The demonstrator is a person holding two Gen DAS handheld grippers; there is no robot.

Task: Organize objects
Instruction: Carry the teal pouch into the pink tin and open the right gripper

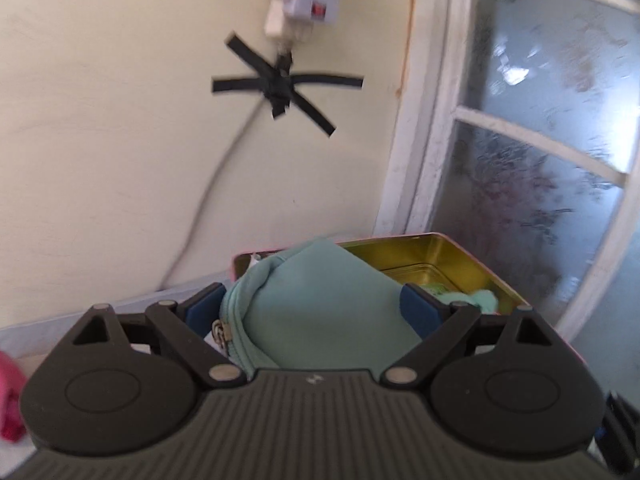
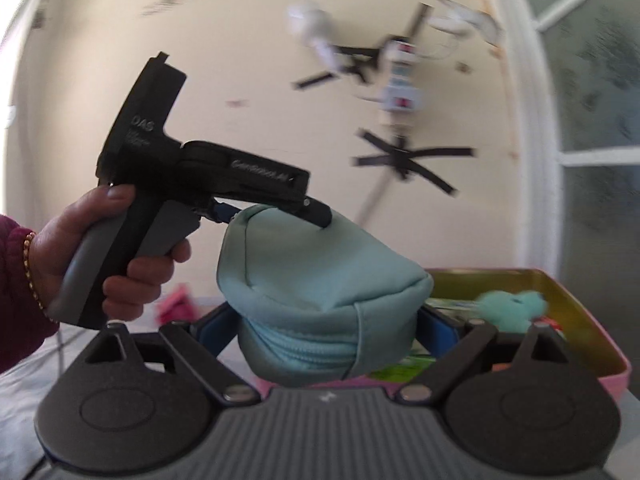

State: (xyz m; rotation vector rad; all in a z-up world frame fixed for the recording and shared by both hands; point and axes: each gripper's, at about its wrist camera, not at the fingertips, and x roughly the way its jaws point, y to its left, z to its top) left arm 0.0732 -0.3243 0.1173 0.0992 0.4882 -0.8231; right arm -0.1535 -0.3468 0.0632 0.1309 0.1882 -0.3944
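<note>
Tin (image 1: 460, 264): the biggest thing here, open, pink outside and gold inside. It lies just beyond and below my jaws, a little to their right. This looks like where things get sorted.

Pouch (image 1: 320, 308): a teal fabric pouch, plump and soft. It sits between both my pairs of jaws, raised over the near edge of the tin.

Left gripper (image 1: 312, 306): its jaws stand wide and are closed on the pouch, with the blue pads (image 1: 418, 310) against the two flanks. In the right wrist view it comes in from the left and takes the pouch at its top.

Right gripper (image 2: 326, 322): its jaws are also wide, with the lower, zip end of the pouch between them. The pads look pressed to both sides, so I judge this a hold too.

Handling: I judge the pouch light and yielding. The cloth dents where a finger bears on it and bulges below, so it will sag and fold, not keep its shape. It is not fragile and the fabric gives grip, but a loose pinch could slide off the rounded body.

Where to hold: across the full width near a seam or the top edge, where the cloth bunches and stays between the pads.

Plush (image 2: 516, 308): a small mint, fuzzy thing already in the tin, beyond my right jaw.

Zip (image 1: 222, 332): its metal pull hangs just inside my left jaw. It is too small to hold.
</note>
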